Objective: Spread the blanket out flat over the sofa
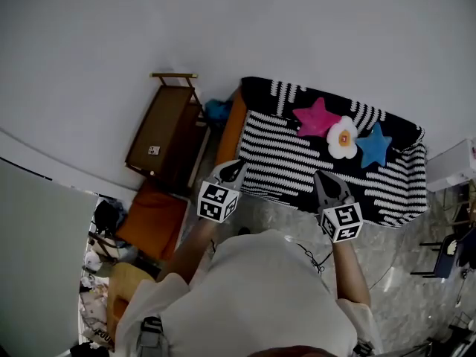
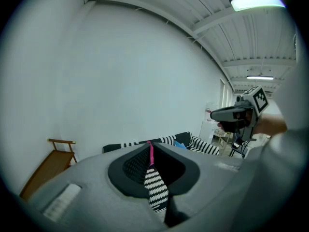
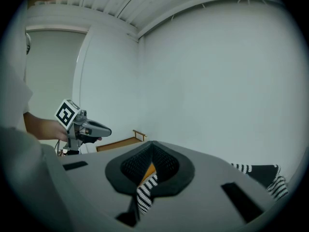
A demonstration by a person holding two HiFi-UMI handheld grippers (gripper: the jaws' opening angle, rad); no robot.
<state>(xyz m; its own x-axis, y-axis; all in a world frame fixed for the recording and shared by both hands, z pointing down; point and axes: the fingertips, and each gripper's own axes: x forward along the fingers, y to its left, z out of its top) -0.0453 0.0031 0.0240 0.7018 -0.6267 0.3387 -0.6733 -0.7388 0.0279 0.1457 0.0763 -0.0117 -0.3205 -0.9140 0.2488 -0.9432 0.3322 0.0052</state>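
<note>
A black-and-white striped blanket (image 1: 297, 158) lies over the orange sofa (image 1: 231, 129) against the wall. On it rest a pink star cushion (image 1: 316, 117), a white flower cushion (image 1: 343, 137) and a blue star cushion (image 1: 372, 146). My left gripper (image 1: 235, 169) is at the blanket's front left edge and my right gripper (image 1: 322, 178) at its front middle. In the left gripper view the jaws (image 2: 150, 154) are shut on striped fabric (image 2: 155, 190) with a pink edge. In the right gripper view the jaws (image 3: 150, 164) pinch striped fabric (image 3: 144, 192) with an orange patch behind it.
A wooden folding chair (image 1: 167, 129) leans left of the sofa, with an orange seat (image 1: 152, 218) in front of it. Clutter (image 1: 97, 274) fills the lower left. A white cabinet (image 1: 454, 166) and a dark chair (image 1: 446, 251) stand at the right on the marble floor.
</note>
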